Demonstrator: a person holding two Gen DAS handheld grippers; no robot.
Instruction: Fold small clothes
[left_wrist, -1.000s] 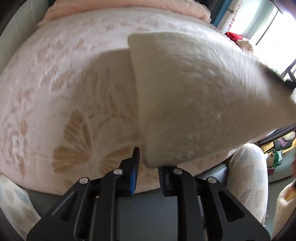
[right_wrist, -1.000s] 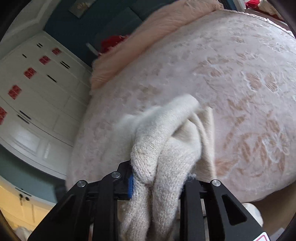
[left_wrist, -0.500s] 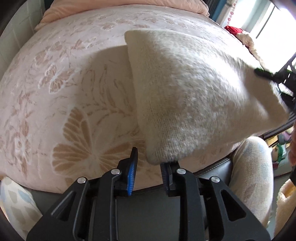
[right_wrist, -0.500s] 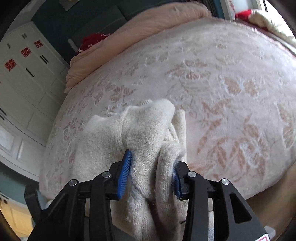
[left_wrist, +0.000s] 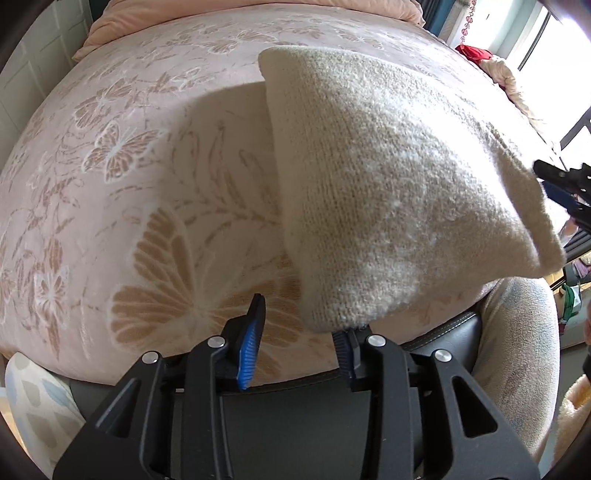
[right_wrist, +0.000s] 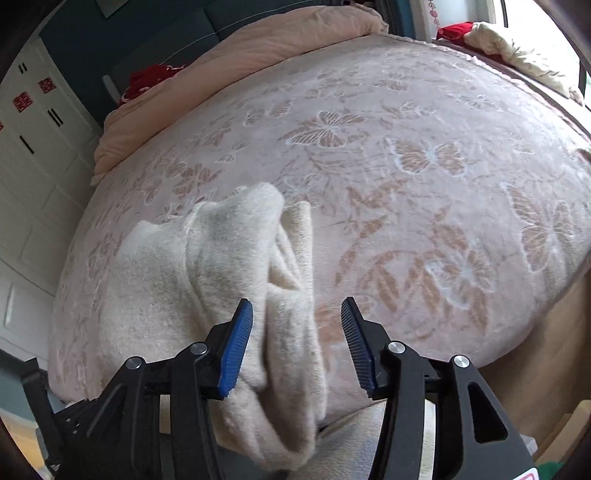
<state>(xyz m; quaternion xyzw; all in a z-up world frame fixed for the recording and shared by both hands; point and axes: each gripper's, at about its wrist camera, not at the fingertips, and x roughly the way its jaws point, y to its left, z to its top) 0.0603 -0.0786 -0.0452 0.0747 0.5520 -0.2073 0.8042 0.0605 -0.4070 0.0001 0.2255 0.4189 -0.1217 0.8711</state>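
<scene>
One cream knit (left_wrist: 388, 192) lies lengthwise w/ the bed edge.

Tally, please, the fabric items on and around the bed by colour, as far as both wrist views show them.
Cream: 2, the knitted garment and a crumpled cloth at the far edge.
Pink: 2, the butterfly bedspread and the folded quilt.
Red: 2, a bundle by the quilt and another by the crumpled cloth.
Total: 6.
</scene>
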